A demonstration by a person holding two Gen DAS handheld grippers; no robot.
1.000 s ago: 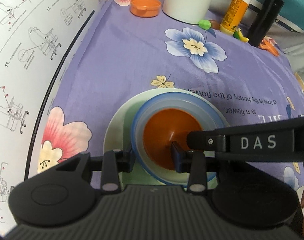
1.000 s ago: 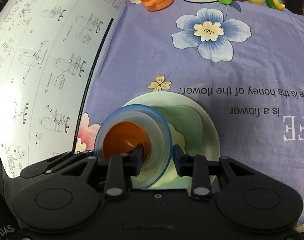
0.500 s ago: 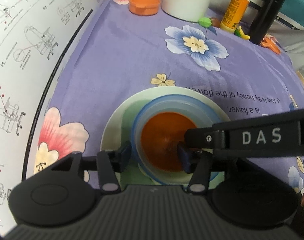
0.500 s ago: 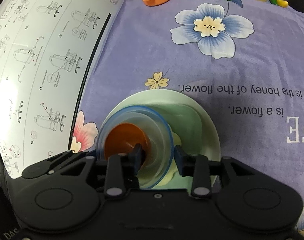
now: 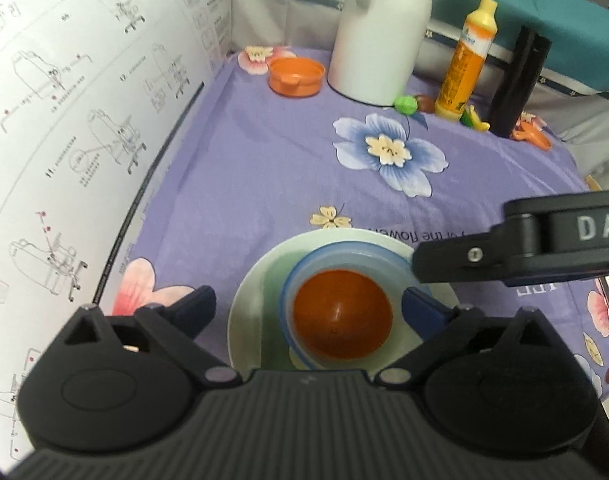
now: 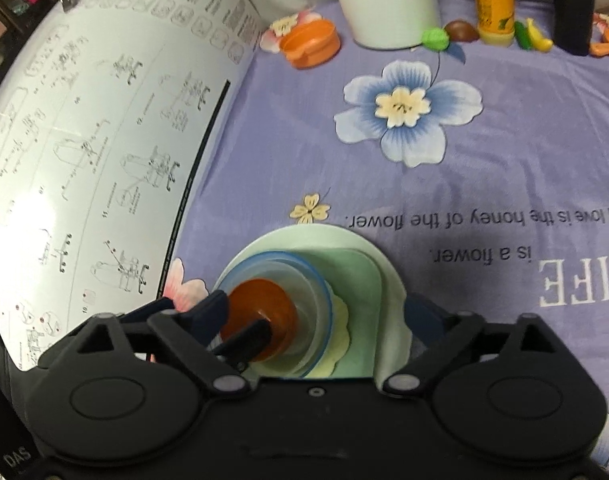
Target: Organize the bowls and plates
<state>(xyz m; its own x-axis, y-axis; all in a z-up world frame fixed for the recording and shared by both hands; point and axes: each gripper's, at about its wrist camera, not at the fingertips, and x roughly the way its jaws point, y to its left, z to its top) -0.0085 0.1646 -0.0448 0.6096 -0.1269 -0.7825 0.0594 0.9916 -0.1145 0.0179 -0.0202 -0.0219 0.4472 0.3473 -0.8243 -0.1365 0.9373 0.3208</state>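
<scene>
both hand-held grippers (image 5: 310, 310) (image 6: 320, 316) gape over a glossy round orange bowl (image 5: 342, 314) nested in a translucent blue-rimmed bowl (image 5: 356, 254).

We're getting bright, even indoor light w/ strong fisheye bending at edges. Glare is washing out the instruction sheet (image 6: 84, 184); white jug (image 5: 378, 28) is blurring.
</scene>
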